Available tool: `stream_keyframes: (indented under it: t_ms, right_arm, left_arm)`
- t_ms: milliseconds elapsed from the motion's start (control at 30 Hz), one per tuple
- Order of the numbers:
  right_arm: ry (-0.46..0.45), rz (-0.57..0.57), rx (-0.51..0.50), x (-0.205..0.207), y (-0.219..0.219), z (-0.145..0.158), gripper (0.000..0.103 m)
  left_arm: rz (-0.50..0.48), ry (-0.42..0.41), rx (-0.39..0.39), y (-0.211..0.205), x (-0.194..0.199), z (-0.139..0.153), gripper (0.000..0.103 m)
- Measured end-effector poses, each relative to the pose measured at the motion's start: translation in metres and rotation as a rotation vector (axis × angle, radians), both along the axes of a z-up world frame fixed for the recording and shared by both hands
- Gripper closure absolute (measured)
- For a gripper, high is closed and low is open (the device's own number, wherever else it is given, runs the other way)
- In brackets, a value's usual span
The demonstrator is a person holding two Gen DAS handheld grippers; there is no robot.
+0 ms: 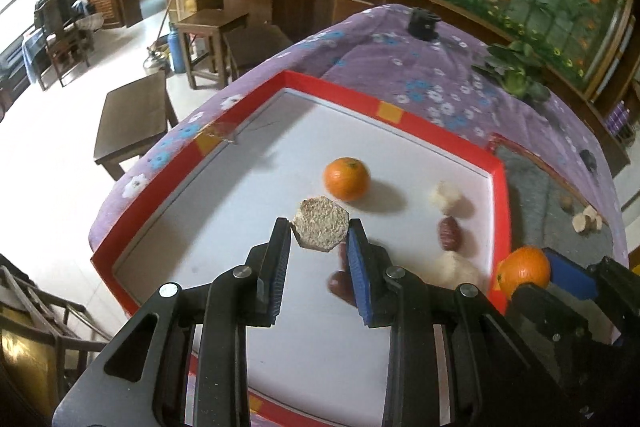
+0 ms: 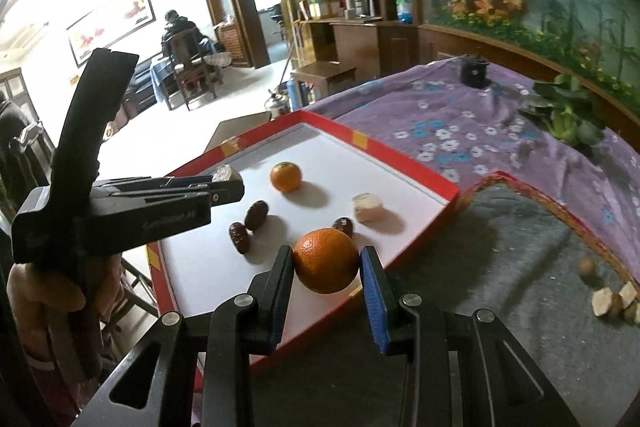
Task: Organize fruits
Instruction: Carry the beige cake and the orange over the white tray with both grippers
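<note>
My left gripper [image 1: 320, 227] is shut on a pale cut sugarcane piece [image 1: 321, 228] and holds it above the red-rimmed white tray [image 1: 192, 163]. In the right wrist view it shows at the left [image 2: 230, 179] with the piece [image 2: 224, 172] at its tip. My right gripper [image 2: 327, 259] is shut on an orange [image 2: 326, 261] over the tray's near right corner; it also shows in the left wrist view [image 1: 524, 273]. On the tray lie another orange [image 1: 346, 178] [image 2: 285, 177], a white sugarcane chunk [image 2: 367, 207] and three red dates [image 2: 256, 215] [image 2: 239, 237] [image 2: 344, 225].
A woven basket with a grey liner [image 2: 500, 259] sits right of the tray and holds several sugarcane pieces [image 2: 612, 301] and a small brown nut [image 2: 587, 267]. Purple flowered cloth [image 2: 460, 115] covers the table. A green plant [image 2: 568, 115] and a black object [image 2: 474, 71] stand at the back.
</note>
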State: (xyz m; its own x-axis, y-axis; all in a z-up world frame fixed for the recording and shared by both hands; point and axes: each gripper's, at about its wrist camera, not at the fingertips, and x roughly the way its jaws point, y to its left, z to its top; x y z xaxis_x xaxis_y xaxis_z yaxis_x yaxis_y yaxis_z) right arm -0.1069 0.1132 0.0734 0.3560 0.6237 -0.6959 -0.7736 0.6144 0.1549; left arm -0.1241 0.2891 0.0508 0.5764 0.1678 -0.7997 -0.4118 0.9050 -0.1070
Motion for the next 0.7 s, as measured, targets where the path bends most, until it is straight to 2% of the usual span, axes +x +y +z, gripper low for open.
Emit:
stream_keyframes:
  t_ms: [167,700]
  right_arm:
    - [0.019,0.025,-0.005,0.000,0.014,-0.006,0.070]
    - [0.054,0.096,-0.045,-0.007,0.041,-0.027,0.070]
  left_arm:
    - [0.033,0.015,-0.012,0.013,0.000,-0.007,0.075]
    - [0.045,0.056,-0.038,0.015,0.008,-0.026,0.075]
